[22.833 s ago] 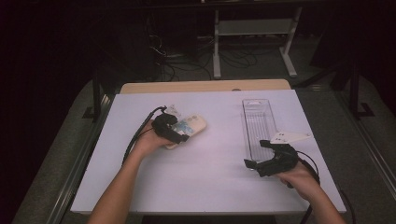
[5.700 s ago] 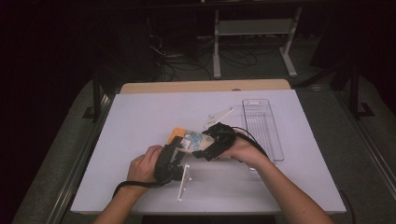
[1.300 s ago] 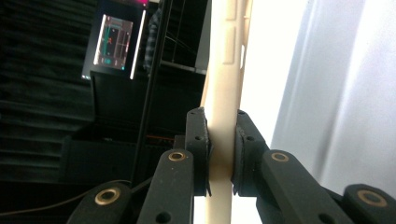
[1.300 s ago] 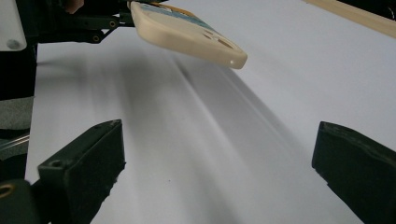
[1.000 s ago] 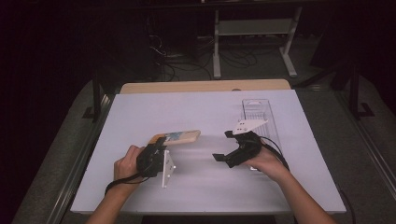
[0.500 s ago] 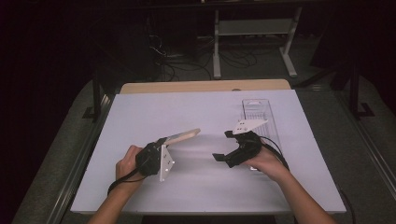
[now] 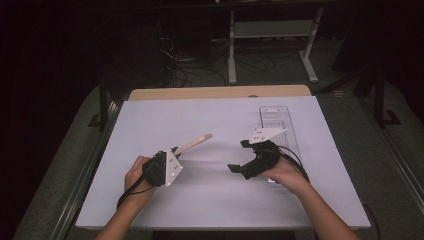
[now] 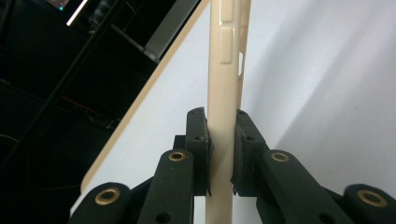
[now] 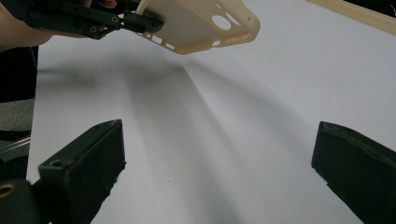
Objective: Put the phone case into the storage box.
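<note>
Above the table (image 7: 220, 200), your left gripper (image 8: 220, 140) clamps the cream phone case (image 8: 226, 70), pointing toward 2 o'clock; your right gripper (image 9: 215, 163) stands apart, empty.

Clear tray (image 7: 278, 120) on white desk (image 7: 210, 200)
Tray lies just beyond the right hand-held gripper (image 7: 239, 155); desk spreads beneath; metal stand (image 7: 270, 30) far behind.

Open table between the grippers

Bare table (image 7: 210, 200) lies between the left gripper (image 7: 172, 152) and right gripper (image 7: 239, 157); the raised case (image 7: 194, 144) juts into it, a clear tray (image 7: 277, 122) bounds the right.
</note>
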A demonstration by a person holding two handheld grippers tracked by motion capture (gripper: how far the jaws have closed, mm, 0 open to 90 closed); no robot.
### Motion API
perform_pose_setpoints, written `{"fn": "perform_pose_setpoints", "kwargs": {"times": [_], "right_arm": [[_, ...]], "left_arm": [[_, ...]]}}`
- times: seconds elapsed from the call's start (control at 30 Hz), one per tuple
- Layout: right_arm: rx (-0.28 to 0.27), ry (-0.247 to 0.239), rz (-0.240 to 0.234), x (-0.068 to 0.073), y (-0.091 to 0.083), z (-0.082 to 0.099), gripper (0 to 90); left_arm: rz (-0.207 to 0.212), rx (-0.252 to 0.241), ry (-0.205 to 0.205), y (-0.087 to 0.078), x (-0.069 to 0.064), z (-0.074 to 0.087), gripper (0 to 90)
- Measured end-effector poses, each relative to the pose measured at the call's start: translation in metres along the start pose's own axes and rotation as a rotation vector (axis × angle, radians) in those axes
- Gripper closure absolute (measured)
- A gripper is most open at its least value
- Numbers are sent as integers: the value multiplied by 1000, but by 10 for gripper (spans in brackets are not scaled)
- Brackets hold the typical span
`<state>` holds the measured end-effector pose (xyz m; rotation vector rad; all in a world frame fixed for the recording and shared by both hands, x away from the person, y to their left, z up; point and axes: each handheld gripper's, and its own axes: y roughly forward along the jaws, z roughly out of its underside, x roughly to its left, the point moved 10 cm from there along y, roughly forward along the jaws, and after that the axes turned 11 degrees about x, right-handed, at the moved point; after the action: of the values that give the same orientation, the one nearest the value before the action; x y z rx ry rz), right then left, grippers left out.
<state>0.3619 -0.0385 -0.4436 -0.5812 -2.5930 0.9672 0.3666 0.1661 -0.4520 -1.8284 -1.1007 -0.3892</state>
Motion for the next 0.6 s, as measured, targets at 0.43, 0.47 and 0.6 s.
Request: {"fn": "perform_pose_setpoints", "kwargs": {"times": [0.43, 0.47, 0.6], "right_arm": [[4, 3, -1, 0, 0, 0, 22], [4, 3, -1, 0, 0, 0, 23], [5, 2, -1, 0, 0, 0, 23]], "left_arm": [[98, -14, -136, 2, -2, -1, 793], [101, -13, -139, 2, -2, -1, 792], [118, -17, -169, 2, -1, -1, 793]]}}
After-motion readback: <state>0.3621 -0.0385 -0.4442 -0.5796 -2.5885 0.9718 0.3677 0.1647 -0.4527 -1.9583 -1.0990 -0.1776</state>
